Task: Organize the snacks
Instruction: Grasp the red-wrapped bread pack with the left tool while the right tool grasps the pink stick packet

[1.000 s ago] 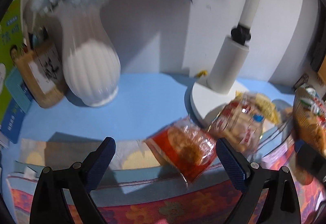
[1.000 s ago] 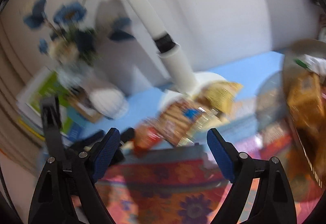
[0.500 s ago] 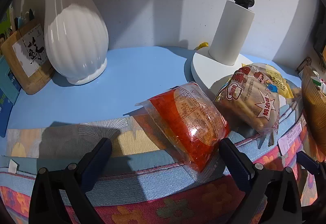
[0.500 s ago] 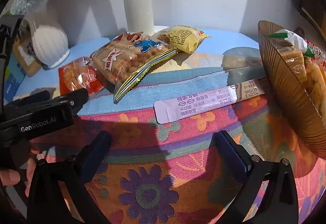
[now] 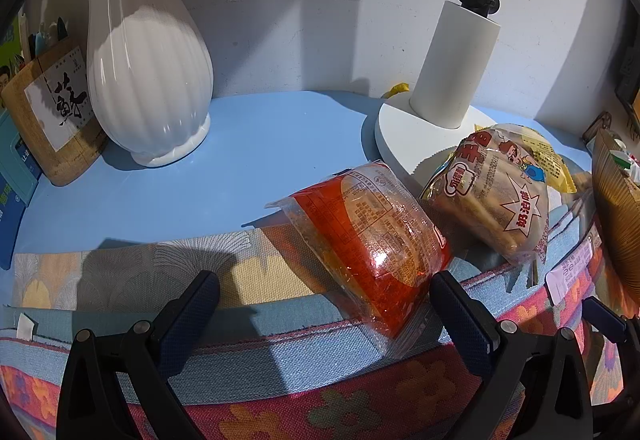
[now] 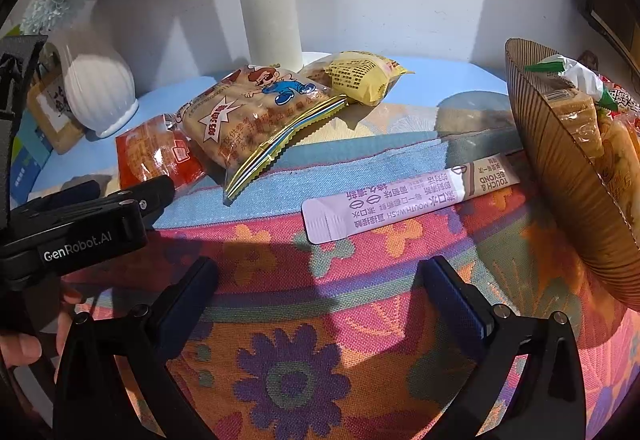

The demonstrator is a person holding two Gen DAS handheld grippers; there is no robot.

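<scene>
A red snack packet [image 5: 372, 240] lies on the floral cloth just ahead of my open, empty left gripper [image 5: 326, 308]; it also shows in the right wrist view [image 6: 154, 152]. A clear biscuit bag with a cartoon boy [image 5: 496, 196] [image 6: 256, 116] lies right of it, with a yellow packet [image 6: 360, 74] behind. A lilac mouthwash sachet [image 6: 400, 200] lies ahead of my open, empty right gripper [image 6: 318, 292]. A brown ribbed bowl [image 6: 560, 176] at the right holds several snack packets.
A white ribbed vase [image 5: 148, 56] stands at the back left, a wooden holder [image 5: 56, 108] beside it. A white lamp base and post [image 5: 452, 80] stand behind the snacks. The wall is close behind. The left gripper body [image 6: 80, 228] sits left in the right wrist view.
Both grippers have come lower and closer to the table, and the blur has settled. The red packet now lies nearer my left gripper. No snack has moved.
</scene>
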